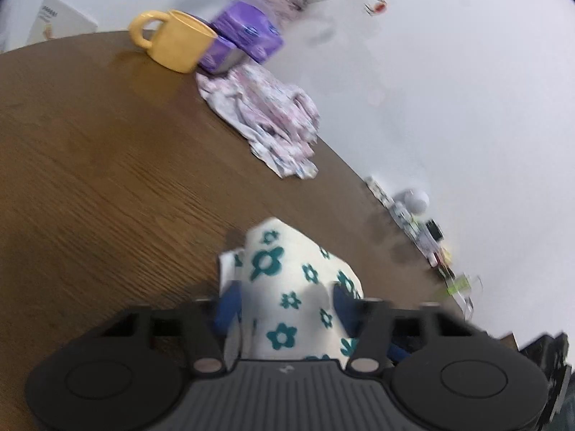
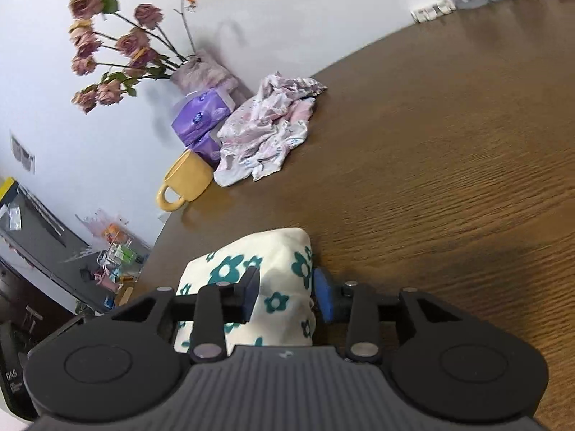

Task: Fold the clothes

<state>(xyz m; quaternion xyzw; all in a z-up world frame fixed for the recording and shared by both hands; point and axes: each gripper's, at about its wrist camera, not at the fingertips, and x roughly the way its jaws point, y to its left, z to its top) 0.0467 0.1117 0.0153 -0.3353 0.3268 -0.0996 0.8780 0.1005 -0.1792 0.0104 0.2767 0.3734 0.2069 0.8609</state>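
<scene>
A cream cloth with teal flowers bunches up between the blue pads of my left gripper, which is shut on it. The same cream cloth sits in my right gripper, also shut on it, over the brown wooden table. A crumpled pink-and-white floral garment lies further back on the table, near the wall; in the right wrist view the pink garment is to the upper left. Both views hide the lower part of the cream cloth behind the gripper bodies.
A yellow mug and purple tissue packs stand beside the pink garment, with a vase of dried roses behind. Small bottles and a white figure line the table's far edge. A cluttered shelf lies beyond the table's left edge.
</scene>
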